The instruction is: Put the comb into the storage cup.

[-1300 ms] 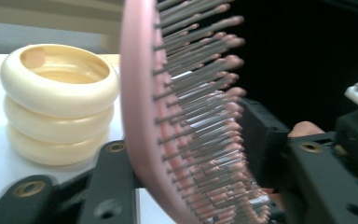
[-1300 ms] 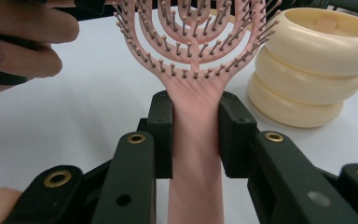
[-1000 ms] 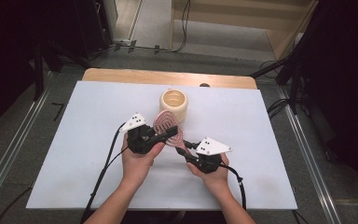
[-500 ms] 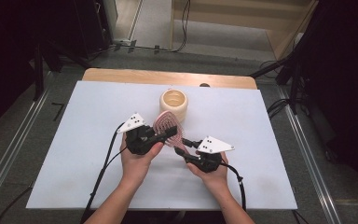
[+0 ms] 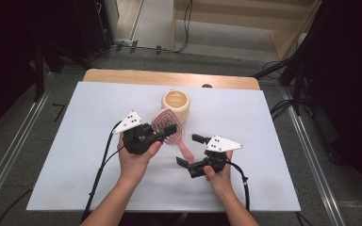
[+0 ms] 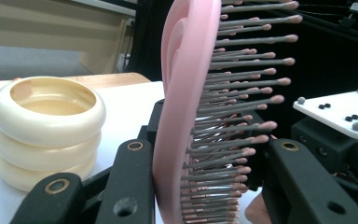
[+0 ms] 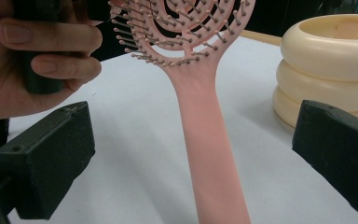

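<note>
A pink hairbrush (image 5: 162,123) is held on edge just above the white table, its head clamped between the jaws of my left gripper (image 5: 167,131), which is shut on it. In the left gripper view the brush (image 6: 182,93) stands upright with its bristles pointing right. The handle (image 7: 209,154) runs down between the jaws of my right gripper (image 7: 191,158), which have just been opening and now stand wide apart, clear of the handle on both sides. From above, the right gripper (image 5: 188,149) sits at the handle's end.
A cream ribbed round container (image 5: 176,104) stands just behind the brush, close to it (image 6: 46,126) (image 7: 331,60). The white table sheet (image 5: 75,141) has free room left and right. A wooden strip (image 5: 122,75) borders the far edge.
The right gripper's jaws, closed around the brush handle a second ago, have spread wide and let it go. The left gripper still grips the brush head in nearly the same place.
</note>
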Motion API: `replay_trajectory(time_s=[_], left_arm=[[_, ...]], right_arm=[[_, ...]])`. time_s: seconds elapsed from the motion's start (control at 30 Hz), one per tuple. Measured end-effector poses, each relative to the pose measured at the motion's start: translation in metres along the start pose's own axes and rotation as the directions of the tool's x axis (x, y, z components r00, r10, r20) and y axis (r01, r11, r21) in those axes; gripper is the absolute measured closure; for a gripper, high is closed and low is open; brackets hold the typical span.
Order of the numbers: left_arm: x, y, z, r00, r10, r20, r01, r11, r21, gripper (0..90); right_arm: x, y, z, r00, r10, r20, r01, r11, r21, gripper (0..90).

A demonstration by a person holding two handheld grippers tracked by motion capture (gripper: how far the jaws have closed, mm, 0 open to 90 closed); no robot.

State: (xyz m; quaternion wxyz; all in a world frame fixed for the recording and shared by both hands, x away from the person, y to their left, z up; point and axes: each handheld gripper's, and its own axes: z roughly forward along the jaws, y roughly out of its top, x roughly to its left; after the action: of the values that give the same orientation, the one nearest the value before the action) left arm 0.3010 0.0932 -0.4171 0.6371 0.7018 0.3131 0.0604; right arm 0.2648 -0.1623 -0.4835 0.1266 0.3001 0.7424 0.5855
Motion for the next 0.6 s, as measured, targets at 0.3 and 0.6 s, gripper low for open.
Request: replay_trajectory(time_s=[0.3,0.6], left_arm=[[0.004,0.005,-0.006,0.9999,0.002,-0.011,-0.002,0.9999,-0.012,64.9],[0.007,0.008,-0.009,0.9999,0.014,-0.004,-0.014,0.9999,-0.004,64.9]], right_arm=[[-0.005,-0.006,-0.012,0.9994,-0.008,0.034,0.009,1.0,-0.02,0.0],[-0.014,-0.013,-0.028,0.9974,0.008,0.071,-0.005,0.999,-0.036,0.0]])
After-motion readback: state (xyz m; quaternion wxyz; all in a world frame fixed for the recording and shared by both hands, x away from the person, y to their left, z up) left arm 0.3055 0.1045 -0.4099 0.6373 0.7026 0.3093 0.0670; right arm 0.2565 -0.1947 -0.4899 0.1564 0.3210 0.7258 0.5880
